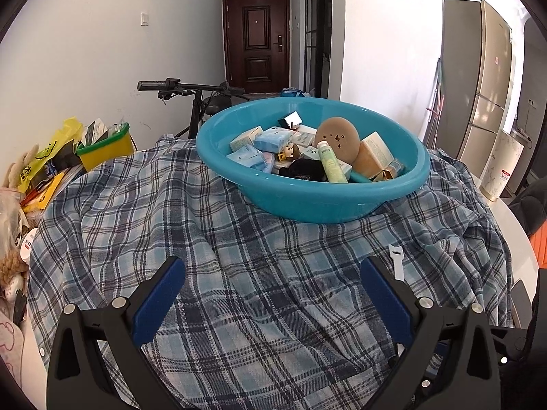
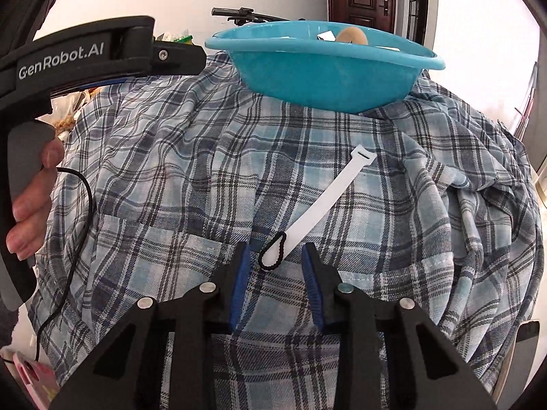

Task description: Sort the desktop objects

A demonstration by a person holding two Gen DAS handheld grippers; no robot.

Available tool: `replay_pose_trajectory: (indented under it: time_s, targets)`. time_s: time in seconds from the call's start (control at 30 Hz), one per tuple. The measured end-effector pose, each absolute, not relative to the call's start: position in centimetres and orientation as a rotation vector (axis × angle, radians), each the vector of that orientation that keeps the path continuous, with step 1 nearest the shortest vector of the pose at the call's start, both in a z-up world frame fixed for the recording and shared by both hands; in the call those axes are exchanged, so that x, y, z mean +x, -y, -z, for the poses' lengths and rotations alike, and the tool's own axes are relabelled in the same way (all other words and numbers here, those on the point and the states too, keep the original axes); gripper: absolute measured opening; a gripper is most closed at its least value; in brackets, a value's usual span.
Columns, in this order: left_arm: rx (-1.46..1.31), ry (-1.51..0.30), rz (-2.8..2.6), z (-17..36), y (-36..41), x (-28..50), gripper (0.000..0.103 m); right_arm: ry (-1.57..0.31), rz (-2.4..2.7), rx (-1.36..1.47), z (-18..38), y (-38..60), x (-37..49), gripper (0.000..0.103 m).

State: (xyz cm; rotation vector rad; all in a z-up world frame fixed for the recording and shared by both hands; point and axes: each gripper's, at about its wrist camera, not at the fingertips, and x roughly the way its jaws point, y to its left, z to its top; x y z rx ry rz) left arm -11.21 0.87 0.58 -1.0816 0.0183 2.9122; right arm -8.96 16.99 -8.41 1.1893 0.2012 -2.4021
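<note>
White strap (image 2: 328, 201) lies on the plaid cloth (image 2: 171, 171), short of the teal basin (image 2: 328, 78). The right claw (image 2: 275, 256) stands narrow, its near end between the pads, seemingly untouched. Next: pinch, lift, carry over. The left claw (image 1: 273, 273) hangs wide, empty.

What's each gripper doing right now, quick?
Left gripper: open, empty, above the plaid cloth.
Right gripper: partly closed, pads not touching anything; white strap and black loop lie at its tips.
</note>
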Motion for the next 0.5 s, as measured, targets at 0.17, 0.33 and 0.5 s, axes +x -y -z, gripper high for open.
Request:
replay_pose_trajectory:
  time_s: [0.17,0.33,0.5]
  targets:
    - [-1.081,-0.016,-2.912,-0.6,-0.8,-11.2,0.103,-0.246,2.408,1.201,8.3,-17.1,-8.8,0.021]
    - [-1.085,-0.019,-2.907,-0.5,-0.9,-11.2,0.103,-0.245,2.426,1.215,7.8,-18.2,-9.0,0.016]
    - [-1.083,-0.024,-2.905,-0.4,-1.1,-11.2,0.103,-0.259,2.476,1.210,7.0,-19.5,-9.0,0.009]
